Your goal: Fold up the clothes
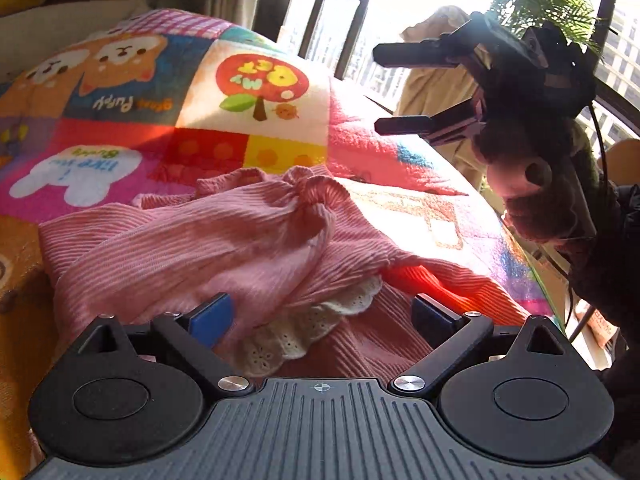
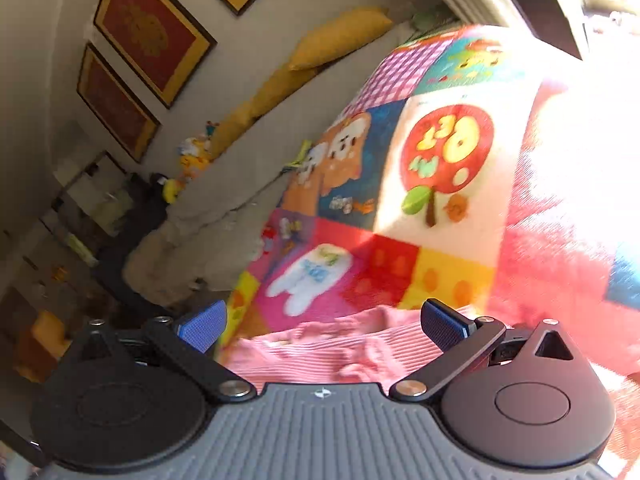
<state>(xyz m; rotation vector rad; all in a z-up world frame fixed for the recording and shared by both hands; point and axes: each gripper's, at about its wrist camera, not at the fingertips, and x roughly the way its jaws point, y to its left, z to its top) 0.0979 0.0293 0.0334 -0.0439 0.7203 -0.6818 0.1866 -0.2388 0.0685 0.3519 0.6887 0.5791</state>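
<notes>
- Left gripper spread wide, low over crumpled pink ribbed knit garment; nothing pinched.
- Right gripper also spread, empty, up in air off to the side, well clear of fabric.
- Garment bunched on patchwork cartoon-print blanket, white lace trim between left pads.
- Risk: closing here likely grabs several layers, or blanket pile too.
- Risk: right wrist view blurred, so edge pick likely misjudged.
</notes>
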